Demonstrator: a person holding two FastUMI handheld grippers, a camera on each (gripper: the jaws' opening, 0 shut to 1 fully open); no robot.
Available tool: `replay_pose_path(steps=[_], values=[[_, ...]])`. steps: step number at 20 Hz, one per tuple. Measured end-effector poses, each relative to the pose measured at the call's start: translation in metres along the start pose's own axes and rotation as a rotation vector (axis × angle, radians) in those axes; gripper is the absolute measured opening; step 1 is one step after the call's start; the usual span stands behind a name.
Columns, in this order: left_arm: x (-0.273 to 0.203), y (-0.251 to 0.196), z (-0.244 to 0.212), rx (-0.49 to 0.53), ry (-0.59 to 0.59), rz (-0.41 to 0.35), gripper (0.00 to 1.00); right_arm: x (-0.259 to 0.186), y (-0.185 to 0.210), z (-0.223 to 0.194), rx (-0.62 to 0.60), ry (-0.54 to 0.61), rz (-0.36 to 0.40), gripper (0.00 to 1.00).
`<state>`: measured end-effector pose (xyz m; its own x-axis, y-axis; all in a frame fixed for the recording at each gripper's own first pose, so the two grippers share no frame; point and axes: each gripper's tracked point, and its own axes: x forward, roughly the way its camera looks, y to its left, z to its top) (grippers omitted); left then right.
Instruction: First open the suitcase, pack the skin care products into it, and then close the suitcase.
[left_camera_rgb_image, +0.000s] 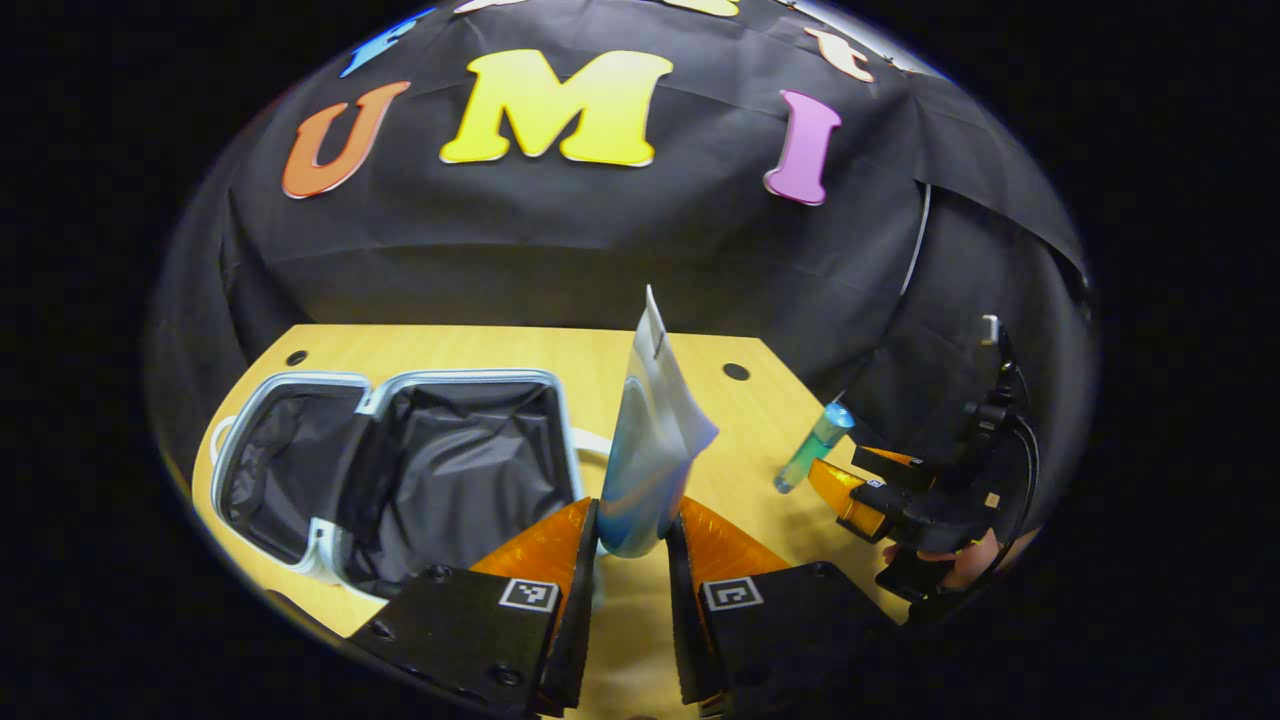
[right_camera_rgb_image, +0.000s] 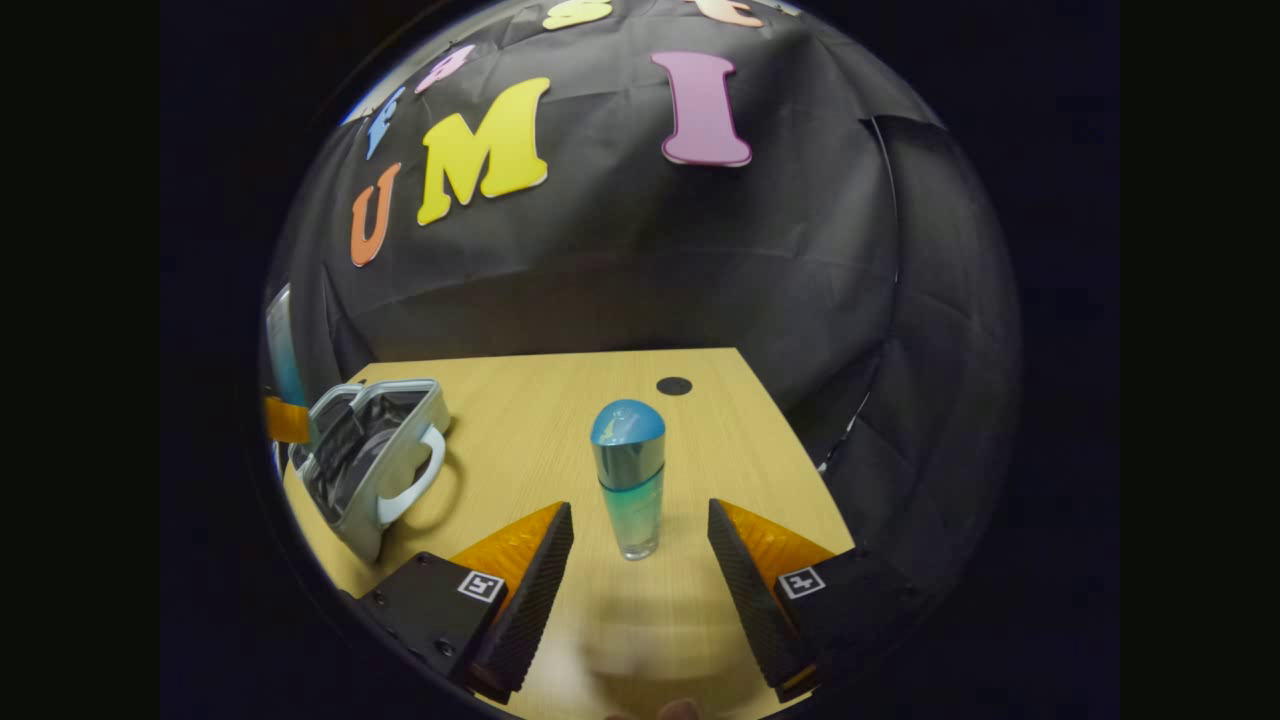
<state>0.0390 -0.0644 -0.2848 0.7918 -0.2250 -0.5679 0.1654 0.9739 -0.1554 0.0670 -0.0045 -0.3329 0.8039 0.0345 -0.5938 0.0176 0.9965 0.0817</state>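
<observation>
Suitcase (left_camera_rgb_image: 400, 470) open, nothing inside; L gripper (left_camera_rgb_image: 632, 530) jaws grip pouch (left_camera_rgb_image: 650, 450); R gripper (right_camera_rgb_image: 640, 535) jaws wide around bottle (right_camera_rgb_image: 629, 478).

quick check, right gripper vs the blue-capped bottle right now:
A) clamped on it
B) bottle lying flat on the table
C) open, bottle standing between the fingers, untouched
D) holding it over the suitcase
C: in the right gripper view the right gripper is open, and the bottle stands upright on the table with a gap to each finger.
</observation>
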Motion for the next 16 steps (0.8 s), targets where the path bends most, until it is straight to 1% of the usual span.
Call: replay_pose_path(steps=[4,5,6,7,9,11,12,13,14,15,16], values=[[-0.017,0.059,-0.004,-0.078,0.018,0.093,0.38,0.033,0.002,-0.007,0.034,0.047,-0.023,0.80],[-0.019,0.074,-0.005,-0.094,0.023,0.111,0.38,0.039,0.003,-0.008,0.035,0.055,-0.030,0.75],[-0.020,0.086,-0.006,-0.110,0.032,0.121,0.38,0.043,0.004,-0.009,0.034,0.064,-0.035,0.67],[-0.019,0.097,-0.006,-0.126,0.040,0.124,0.38,0.044,0.004,-0.011,0.025,0.072,-0.040,0.57],[-0.012,0.112,-0.008,-0.155,0.077,0.113,0.38,0.046,0.004,-0.012,0.001,0.089,-0.056,0.40],[0.000,0.119,-0.014,-0.170,0.143,0.071,0.38,0.044,0.005,-0.009,-0.010,0.116,-0.059,0.37],[0.006,0.120,-0.017,-0.176,0.181,0.044,0.38,0.041,0.007,-0.009,-0.002,0.138,-0.045,0.35],[0.015,0.122,-0.021,-0.178,0.214,0.017,0.38,0.035,0.012,-0.008,0.010,0.146,-0.029,0.35],[0.022,0.128,-0.024,-0.167,0.256,0.007,0.38,0.028,0.015,-0.004,0.012,0.146,-0.016,0.31],[0.031,0.135,-0.027,-0.155,0.300,0.001,0.37,0.018,0.018,0.000,0.012,0.144,-0.005,0.32],[0.039,0.138,-0.031,-0.152,0.341,-0.012,0.37,0.006,0.020,0.004,0.018,0.141,0.016,0.31]])
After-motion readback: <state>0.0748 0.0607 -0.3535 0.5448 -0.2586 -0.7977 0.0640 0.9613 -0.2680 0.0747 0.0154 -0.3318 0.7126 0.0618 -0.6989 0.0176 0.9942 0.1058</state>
